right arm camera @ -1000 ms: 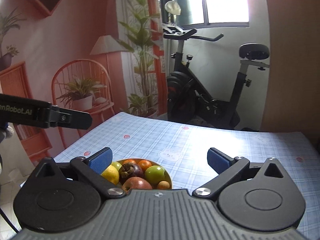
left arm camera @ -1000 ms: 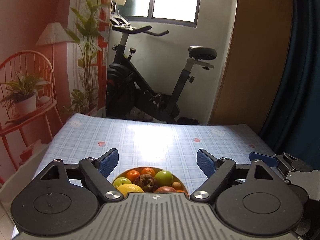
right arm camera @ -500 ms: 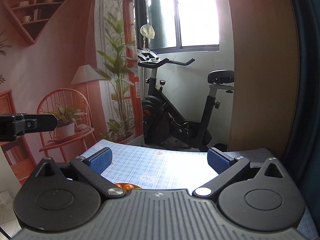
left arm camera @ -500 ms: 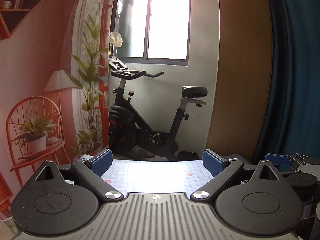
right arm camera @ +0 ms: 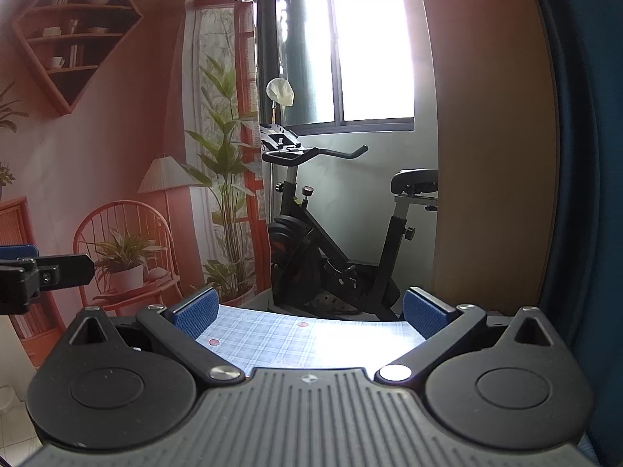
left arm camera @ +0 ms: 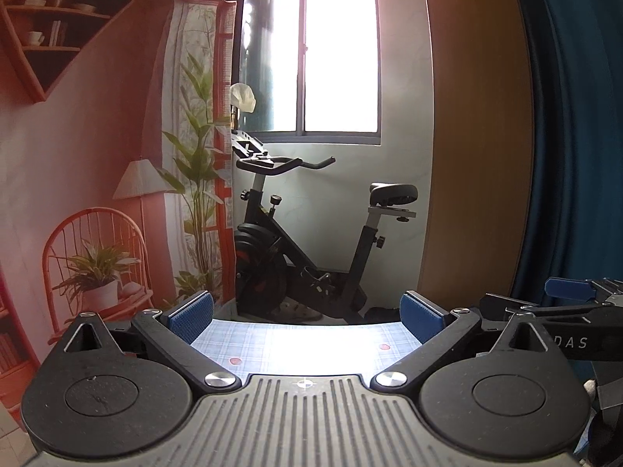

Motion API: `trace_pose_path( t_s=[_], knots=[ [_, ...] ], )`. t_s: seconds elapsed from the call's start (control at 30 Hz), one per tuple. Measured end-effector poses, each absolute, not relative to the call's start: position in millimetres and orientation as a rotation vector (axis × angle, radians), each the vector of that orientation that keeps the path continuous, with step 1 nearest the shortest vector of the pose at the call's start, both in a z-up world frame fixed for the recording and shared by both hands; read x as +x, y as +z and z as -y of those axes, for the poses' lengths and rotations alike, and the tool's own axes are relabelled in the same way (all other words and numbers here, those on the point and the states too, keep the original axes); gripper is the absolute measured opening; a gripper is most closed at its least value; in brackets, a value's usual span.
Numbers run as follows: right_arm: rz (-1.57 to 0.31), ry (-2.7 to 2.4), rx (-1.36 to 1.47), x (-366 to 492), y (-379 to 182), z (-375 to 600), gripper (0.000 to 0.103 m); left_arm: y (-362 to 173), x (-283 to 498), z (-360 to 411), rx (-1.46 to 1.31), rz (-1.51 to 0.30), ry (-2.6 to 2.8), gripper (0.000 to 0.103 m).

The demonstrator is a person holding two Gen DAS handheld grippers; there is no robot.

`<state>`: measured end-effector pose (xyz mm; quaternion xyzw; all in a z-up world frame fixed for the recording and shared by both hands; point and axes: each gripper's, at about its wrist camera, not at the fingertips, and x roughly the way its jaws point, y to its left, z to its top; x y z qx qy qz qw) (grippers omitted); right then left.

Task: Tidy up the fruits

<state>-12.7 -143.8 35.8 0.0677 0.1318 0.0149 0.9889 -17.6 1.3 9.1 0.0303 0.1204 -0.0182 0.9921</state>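
With no fruit visible, both tongs [left arm camera: 306,313] [right arm camera: 311,312] gape over the tablecloth [left arm camera: 303,344].

table [left arm camera: 303,344] near part hidden behind tongs, fruits out of view

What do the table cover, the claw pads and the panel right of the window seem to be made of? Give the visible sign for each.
Table cover: probably wipe-clean vinyl or oilcloth; printed blue plaid with a glossy glare patch.
Left claw pads: likely rubber; matte blue with a fine dotted grip texture.
Panel: wood or wood-look laminate; smooth brown surface with faint grain, so which one stays open.
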Motion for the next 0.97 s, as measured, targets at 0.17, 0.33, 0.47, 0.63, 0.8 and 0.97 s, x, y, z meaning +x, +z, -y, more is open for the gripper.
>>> trace_pose_path(
  t_s=[0.17, 0.33, 0.47, 0.63, 0.8, 0.97],
  knots=[
    [-0.256, 0.026, 0.144, -18, 37, 145, 0.103, 12, -22, 0, 0.06, -0.238, -0.021, 0.103],
    [-0.262, 0.035, 0.144, -19, 38, 144, 0.103, 12, -25, 0, 0.064, -0.248, -0.014, 0.103],
    [-0.263, 0.039, 0.144, -20, 39, 144, 0.103, 14, -26, -1, 0.069, -0.247, -0.018, 0.103],
    [-0.265, 0.044, 0.148, -20, 40, 147, 0.103, 16, -28, -2, 0.069, -0.243, -0.02, 0.103],
    [-0.261, 0.044, 0.148, -21, 41, 149, 0.103, 15, -26, -1, 0.076, -0.242, -0.023, 0.103],
    [-0.262, 0.045, 0.148, -21, 40, 150, 0.103, 16, -28, -4, 0.072, -0.23, -0.025, 0.103]
  ],
)
